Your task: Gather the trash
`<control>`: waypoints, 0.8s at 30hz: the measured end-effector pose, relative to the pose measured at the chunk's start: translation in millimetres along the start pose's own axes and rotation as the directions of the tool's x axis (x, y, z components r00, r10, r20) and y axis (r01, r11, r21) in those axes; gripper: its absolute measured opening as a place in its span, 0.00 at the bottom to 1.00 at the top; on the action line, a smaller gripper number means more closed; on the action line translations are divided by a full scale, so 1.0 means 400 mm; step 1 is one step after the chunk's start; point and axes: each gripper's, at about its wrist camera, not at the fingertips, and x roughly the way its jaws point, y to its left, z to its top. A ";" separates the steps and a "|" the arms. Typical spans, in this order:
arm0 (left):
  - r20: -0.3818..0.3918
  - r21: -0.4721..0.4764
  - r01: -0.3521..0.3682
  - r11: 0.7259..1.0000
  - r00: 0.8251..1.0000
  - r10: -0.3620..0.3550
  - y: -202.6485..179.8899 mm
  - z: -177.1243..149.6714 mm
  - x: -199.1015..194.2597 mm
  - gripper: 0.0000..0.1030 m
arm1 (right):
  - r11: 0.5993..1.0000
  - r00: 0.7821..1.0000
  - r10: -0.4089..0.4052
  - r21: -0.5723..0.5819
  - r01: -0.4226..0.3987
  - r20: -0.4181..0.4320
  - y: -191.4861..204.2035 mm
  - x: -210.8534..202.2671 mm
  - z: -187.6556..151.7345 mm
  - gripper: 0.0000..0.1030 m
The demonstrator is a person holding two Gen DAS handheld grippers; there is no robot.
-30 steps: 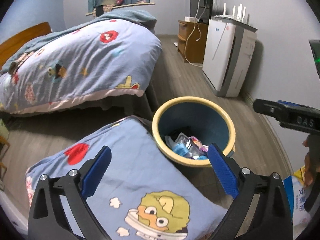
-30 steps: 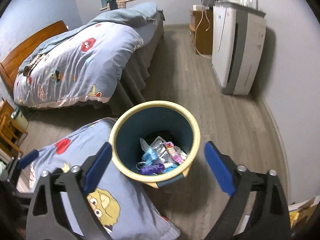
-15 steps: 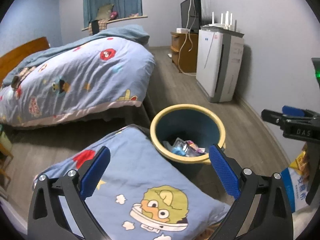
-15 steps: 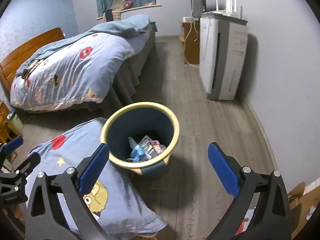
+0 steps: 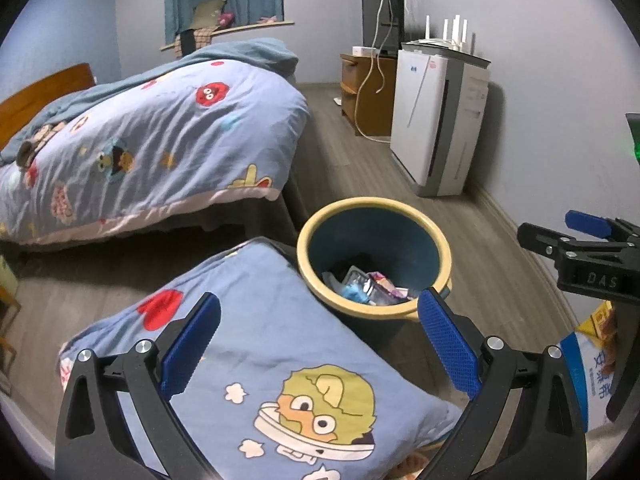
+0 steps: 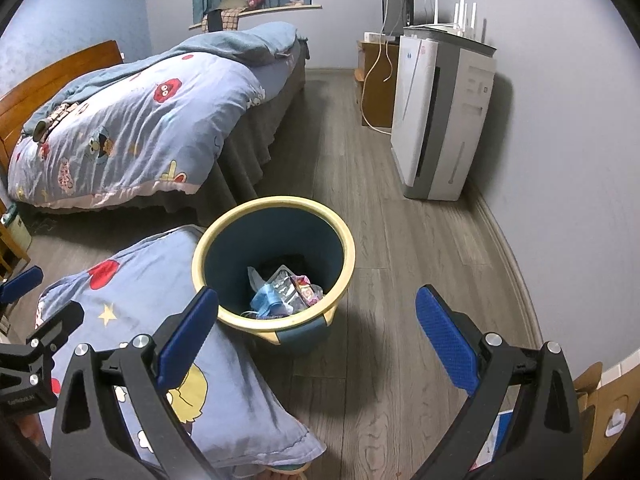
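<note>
I hold both grippers wide open and empty: left gripper [image 5: 318, 344], right gripper [image 6: 316, 344]. The blue bin [image 6: 273, 258], holding wrappers [image 6: 286, 290], stands on the floor just beside a cartoon pillow [image 5: 256, 344]. I'd next seek loose litter, approaching low and squarely.
</note>
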 end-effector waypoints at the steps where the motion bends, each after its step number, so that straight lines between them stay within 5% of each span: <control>1: 0.002 0.003 -0.007 1.000 1.000 0.007 0.001 -0.001 0.000 0.95 | 1.000 1.000 -0.002 0.002 0.002 0.001 0.000 0.000 -0.001 0.94; 24: 0.001 0.020 -0.026 0.999 1.000 0.026 0.020 -0.008 -0.008 0.95 | 1.000 1.000 -0.017 0.015 0.016 0.017 -0.001 -0.012 0.002 0.94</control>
